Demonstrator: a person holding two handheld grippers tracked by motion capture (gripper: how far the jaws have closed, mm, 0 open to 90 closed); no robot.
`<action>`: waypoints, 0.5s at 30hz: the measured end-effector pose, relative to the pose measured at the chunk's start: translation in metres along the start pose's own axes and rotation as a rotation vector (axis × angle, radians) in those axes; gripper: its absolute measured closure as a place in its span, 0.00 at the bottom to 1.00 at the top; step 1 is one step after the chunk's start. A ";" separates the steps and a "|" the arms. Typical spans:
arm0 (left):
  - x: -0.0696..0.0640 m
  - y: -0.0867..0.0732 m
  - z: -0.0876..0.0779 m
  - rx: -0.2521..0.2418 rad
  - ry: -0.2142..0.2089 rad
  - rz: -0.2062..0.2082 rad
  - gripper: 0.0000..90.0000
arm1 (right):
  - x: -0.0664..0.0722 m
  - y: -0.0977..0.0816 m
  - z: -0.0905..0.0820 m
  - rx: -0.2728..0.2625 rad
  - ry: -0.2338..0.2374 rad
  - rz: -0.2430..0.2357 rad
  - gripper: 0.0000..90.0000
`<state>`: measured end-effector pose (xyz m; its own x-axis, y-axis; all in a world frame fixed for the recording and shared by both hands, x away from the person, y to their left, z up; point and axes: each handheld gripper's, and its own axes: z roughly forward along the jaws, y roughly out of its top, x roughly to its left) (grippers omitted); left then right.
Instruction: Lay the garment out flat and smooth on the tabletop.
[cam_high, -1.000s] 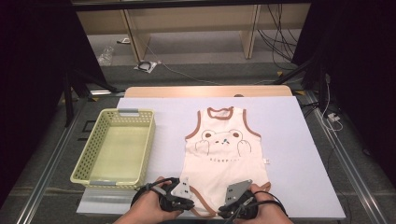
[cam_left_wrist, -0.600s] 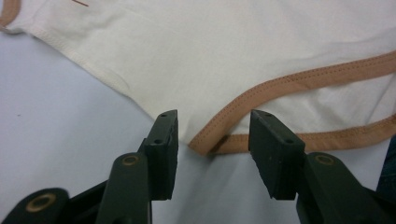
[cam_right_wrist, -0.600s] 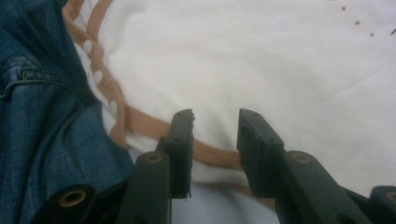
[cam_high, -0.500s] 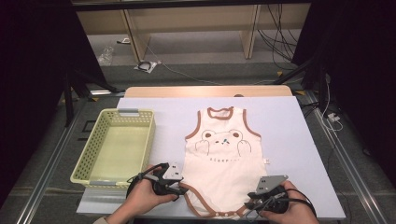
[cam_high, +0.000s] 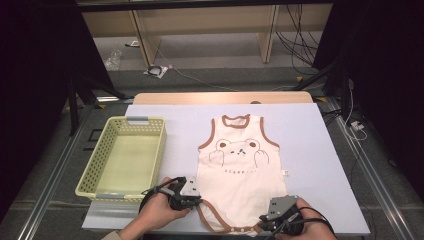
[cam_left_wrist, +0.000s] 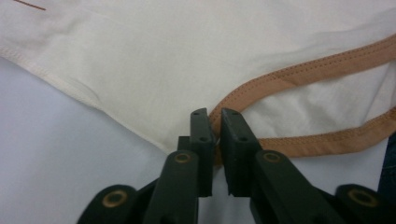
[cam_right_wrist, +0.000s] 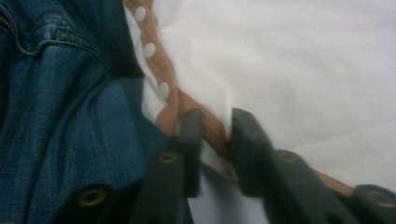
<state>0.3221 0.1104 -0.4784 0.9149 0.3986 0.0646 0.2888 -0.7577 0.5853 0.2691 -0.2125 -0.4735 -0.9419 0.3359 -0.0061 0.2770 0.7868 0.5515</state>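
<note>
cream bodysuit (cam_high: 239, 165) lies flat on the worktop (cam_high: 310, 150), near edge, right of the yellow basket (cam_high: 125, 157). left tongs (cam_left_wrist: 215, 126) have just been closing, now clamped on the brown leg trim at its lower left corner. right tongs (cam_right_wrist: 212, 123) have just been closing, clamped on the trim beside the snaps (cam_right_wrist: 149, 49)

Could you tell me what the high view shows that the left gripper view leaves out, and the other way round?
The high view alone gives the whole layout: the yellow basket left of the baby bodysuit, the bear print on its chest, and the right gripper at the bottom hem. The left gripper view alone gives the close detail: the jaws of the left gripper, which have just been closing, pinch the brown trim where it curves at the leg opening. Both show the cream bodysuit lying on the pale table.
</note>
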 end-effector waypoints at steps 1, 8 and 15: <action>-0.001 0.000 0.000 0.000 0.006 -0.001 0.99 | 0.000 0.000 0.000 0.001 -0.006 -0.004 0.93; 0.000 -0.004 -0.005 0.016 0.002 -0.034 1.00 | 0.001 0.001 -0.002 -0.006 0.004 -0.002 0.97; 0.000 -0.008 -0.012 0.013 0.002 -0.032 1.00 | 0.003 0.001 -0.008 -0.019 0.037 -0.001 0.97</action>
<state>0.3165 0.1226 -0.4728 0.9046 0.4235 0.0480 0.3213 -0.7516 0.5761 0.2644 -0.2149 -0.4666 -0.9486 0.3156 0.0246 0.2733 0.7772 0.5669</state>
